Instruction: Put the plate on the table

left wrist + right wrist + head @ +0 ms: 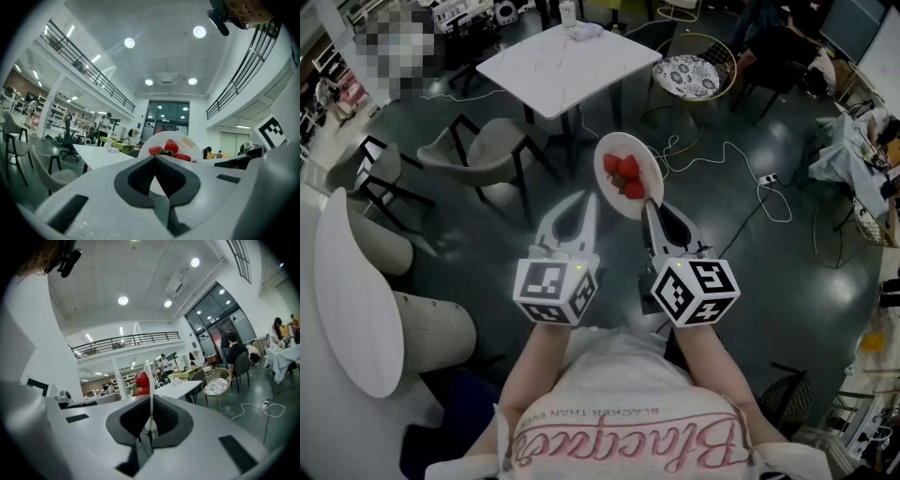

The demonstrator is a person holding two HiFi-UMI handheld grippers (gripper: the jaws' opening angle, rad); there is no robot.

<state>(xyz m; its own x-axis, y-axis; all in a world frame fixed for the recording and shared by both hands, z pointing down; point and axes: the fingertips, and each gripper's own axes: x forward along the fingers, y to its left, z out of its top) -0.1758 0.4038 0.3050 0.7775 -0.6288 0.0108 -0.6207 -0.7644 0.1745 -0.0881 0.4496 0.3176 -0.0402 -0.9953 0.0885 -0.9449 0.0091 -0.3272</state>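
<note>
A white plate (630, 143) carrying red strawberries (623, 175) hangs in the air, tilted, over the dark floor. My right gripper (649, 204) is shut on its near rim. The right gripper view shows the plate edge-on (149, 376) between the pads, with the strawberries (142, 380) on its left side. My left gripper (589, 199) is just left of the plate, shut, with nothing in it. From the left gripper view the plate (190, 140) and its strawberries (169, 147) rise beyond the closed tips. The white marble table (567, 61) stands further ahead.
Dark-framed grey chairs (487, 150) stand left of the marble table. A wire chair with a patterned cushion (689, 75) is at its right. A white cable (741, 169) trails over the floor. A round white table (347, 300) lies at my near left.
</note>
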